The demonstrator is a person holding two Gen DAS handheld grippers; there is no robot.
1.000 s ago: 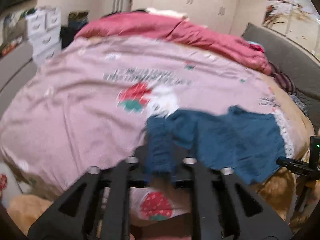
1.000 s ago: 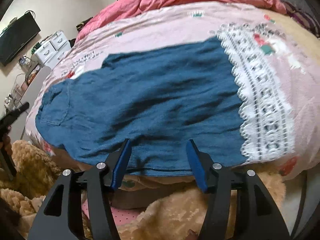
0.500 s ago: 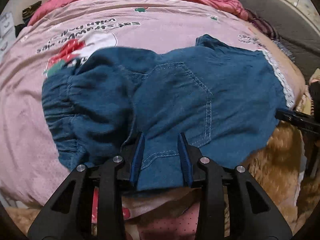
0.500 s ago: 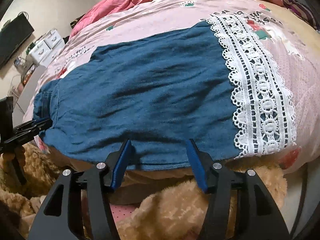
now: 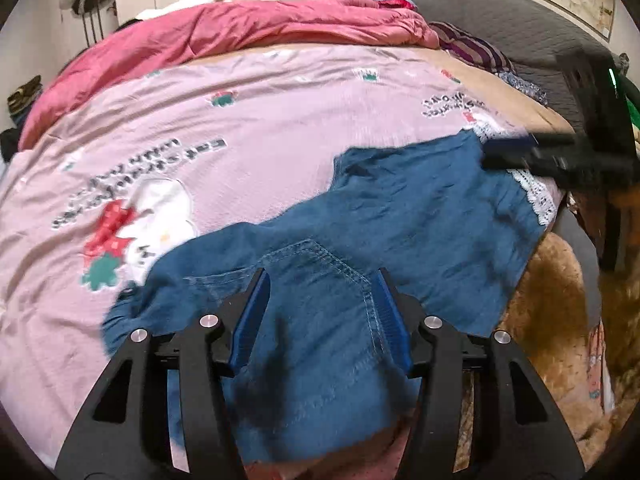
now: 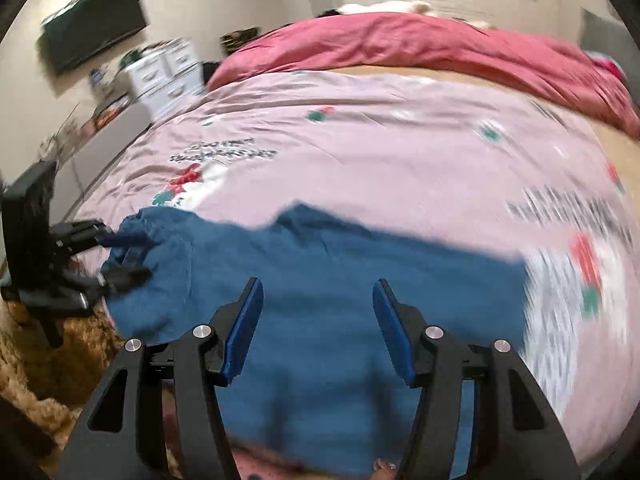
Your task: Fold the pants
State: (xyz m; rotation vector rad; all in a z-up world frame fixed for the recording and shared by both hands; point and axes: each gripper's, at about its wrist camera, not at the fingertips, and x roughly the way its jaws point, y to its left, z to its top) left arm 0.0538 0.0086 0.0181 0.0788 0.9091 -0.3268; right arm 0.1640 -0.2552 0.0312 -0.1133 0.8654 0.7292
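Note:
Blue denim pants lie spread across the near side of a pink bedspread, a stitched back pocket facing up. My left gripper hovers over that pocket end with its jaws opening; denim lies below the gap and the pads do not press it. The right wrist view shows the same pants under my right gripper, which is open and holds nothing. My right gripper appears blurred at the pants' far right end. At the pants' left end my left gripper is also visible.
A white lace band of the bedspread borders the pants' right end. A red quilt is heaped along the far side. Brown furry fabric hangs at the near bed edge. A wall television and white drawers stand left.
My left gripper, shut on a bunch of denim a second ago, has lowered it onto the bed and spread its jaws. My right gripper stayed open and pulled up and back.

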